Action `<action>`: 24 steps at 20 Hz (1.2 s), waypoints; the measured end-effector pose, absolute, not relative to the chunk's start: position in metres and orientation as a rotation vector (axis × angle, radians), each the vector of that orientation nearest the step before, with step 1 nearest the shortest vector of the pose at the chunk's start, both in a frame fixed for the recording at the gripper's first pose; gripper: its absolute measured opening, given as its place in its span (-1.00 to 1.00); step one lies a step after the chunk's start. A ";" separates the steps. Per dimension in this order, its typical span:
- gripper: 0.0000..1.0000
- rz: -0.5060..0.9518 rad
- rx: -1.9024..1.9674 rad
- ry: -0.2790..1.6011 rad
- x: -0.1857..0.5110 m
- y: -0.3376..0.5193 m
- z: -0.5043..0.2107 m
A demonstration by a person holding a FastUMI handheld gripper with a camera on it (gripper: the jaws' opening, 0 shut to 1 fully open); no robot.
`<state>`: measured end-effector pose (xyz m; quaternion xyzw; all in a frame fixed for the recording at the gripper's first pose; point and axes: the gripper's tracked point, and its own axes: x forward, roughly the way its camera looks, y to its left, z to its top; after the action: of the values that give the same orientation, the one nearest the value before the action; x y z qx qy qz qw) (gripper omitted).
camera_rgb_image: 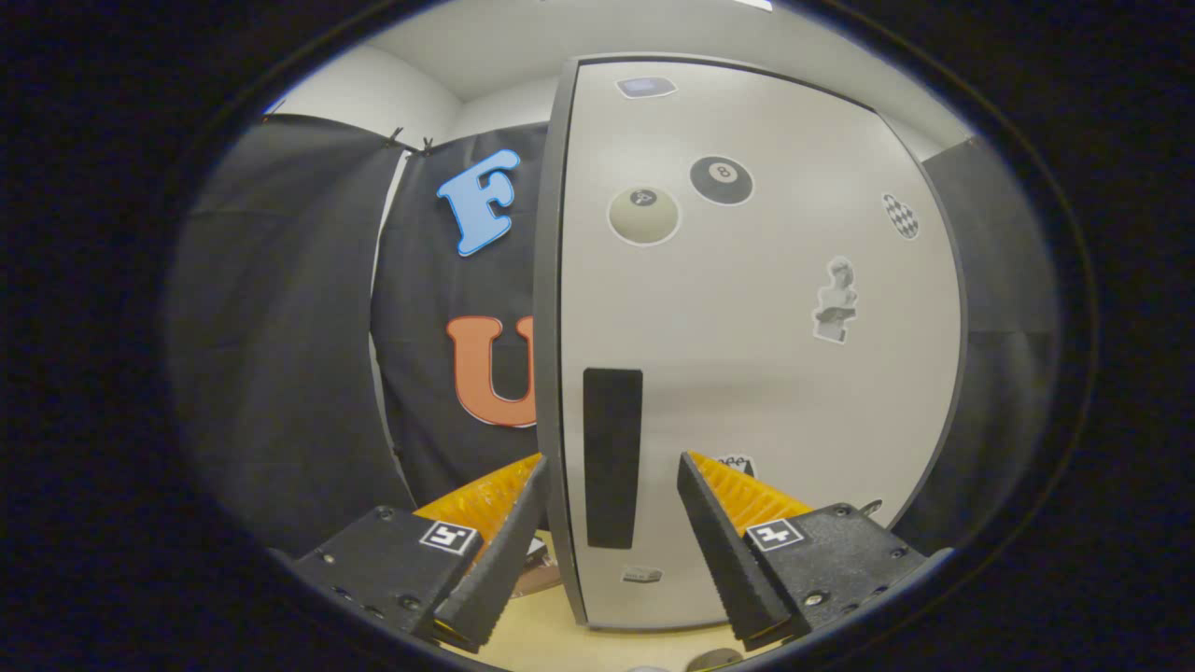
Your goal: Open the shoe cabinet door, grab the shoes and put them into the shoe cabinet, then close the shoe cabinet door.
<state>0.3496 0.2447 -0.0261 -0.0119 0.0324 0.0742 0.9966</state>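
The shoe cabinet door [747, 373] is pale, stands upright close in front of me and carries several stickers. Its dark left edge [546, 327] faces me, so the door looks swung partly out. A black vertical handle strip [611, 457] sits near that edge. My gripper [612, 458] is open, with the handle strip and the door's edge between its two fingers. The left finger [509, 541] lies just outside the edge and the right finger [724, 541] is in front of the door's face. I cannot tell whether either finger touches the door. The cabinet's inside is hidden.
Black cloth [299, 355] hangs to the left of and behind the door, and more of it [999, 327] hangs to the right. A pale wooden surface [551, 644] runs under the door's bottom edge. A small brownish thing [534, 574] lies behind the left finger, too hidden to name.
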 end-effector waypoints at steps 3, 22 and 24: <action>0.56 0.149 -0.008 0.102 0.367 0.253 -0.037; -0.48 0.267 0.030 0.177 0.286 0.222 -0.040; -0.48 0.282 0.024 0.180 0.259 0.208 -0.040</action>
<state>0.2595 0.2083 -0.0395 0.0120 0.0896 0.1403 0.9860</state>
